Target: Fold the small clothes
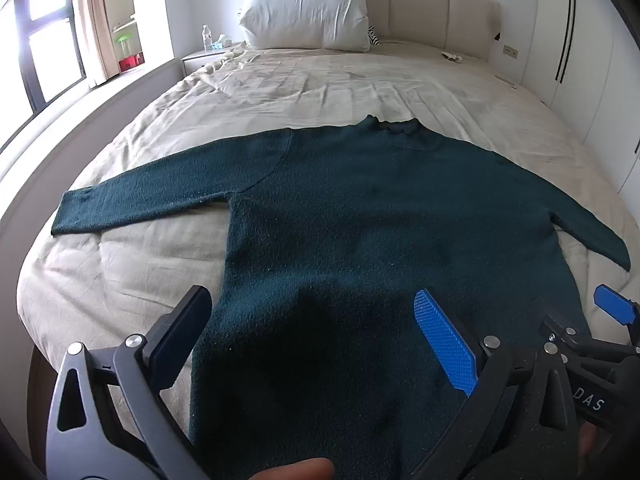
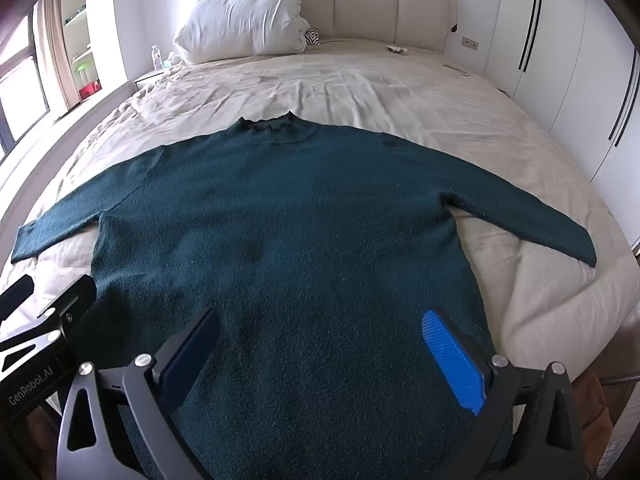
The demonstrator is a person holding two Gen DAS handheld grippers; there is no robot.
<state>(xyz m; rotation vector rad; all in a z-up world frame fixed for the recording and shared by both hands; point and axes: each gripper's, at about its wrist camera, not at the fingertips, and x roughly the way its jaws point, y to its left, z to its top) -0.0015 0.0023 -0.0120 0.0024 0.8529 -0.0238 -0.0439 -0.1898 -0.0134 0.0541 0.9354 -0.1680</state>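
- Your left gripper [image 1: 312, 328] is released, its jaws spread wide above the bottom part of the sweater [image 1: 360, 220], holding nothing.
- Your right gripper [image 2: 320, 348] is also released and empty, over the same bottom part, just beside the left one.
- The sweater is dark green and lies flat on the bed [image 1: 320, 80], neck away from you, both sleeves stretched out to the sides.
- Beyond the sweater's neck the beige cover is bare and wrinkled.
- Farther beyond the neck, a white pillow [image 1: 308, 12] leans against the headboard [image 1: 440, 12].
- Left of the pillow, a water bottle [image 1: 207, 38] stands on a small table.
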